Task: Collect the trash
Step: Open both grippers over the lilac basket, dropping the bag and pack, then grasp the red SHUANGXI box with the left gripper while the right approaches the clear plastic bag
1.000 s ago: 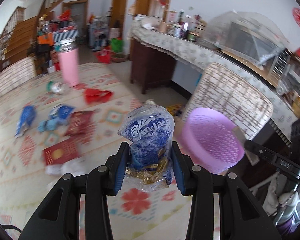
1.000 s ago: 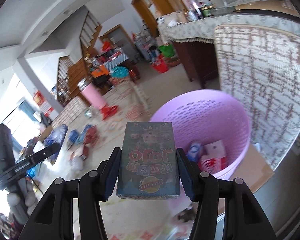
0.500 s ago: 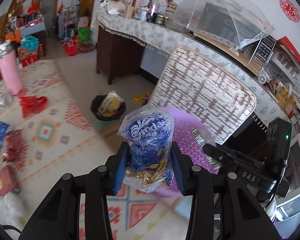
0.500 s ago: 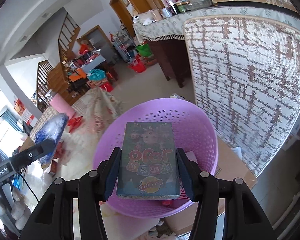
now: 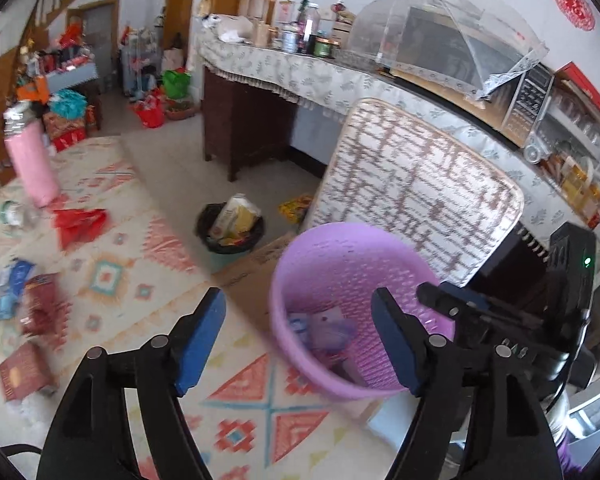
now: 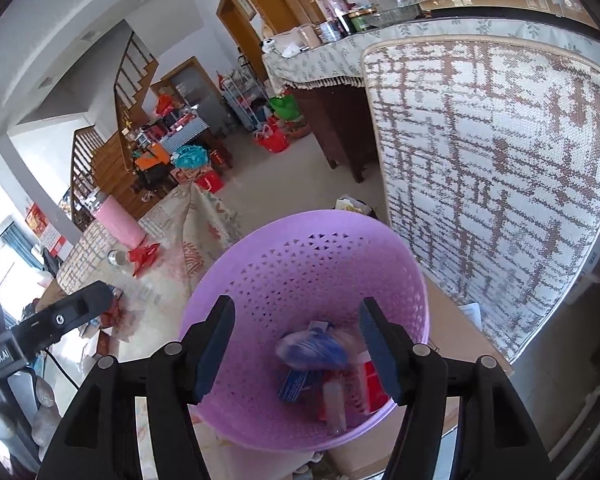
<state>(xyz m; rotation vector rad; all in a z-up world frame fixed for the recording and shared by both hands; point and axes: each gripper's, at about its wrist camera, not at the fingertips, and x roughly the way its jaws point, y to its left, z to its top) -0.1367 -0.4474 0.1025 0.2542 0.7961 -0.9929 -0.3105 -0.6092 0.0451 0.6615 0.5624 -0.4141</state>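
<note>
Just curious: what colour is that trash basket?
Light purple basket, dotted with small holes; clearest from the right wrist.

Inside your purple basket (image 6: pixel 260 280) the blue bag (image 6: pixel 312 350) is smeared by motion, and the boxes under it cannot be told apart. In your left view the packets (image 5: pixel 40 312) on the patterned cloth are too blurred to read. The other gripper's body (image 5: pixel 512 320) covers the basket's right rim there.
</note>
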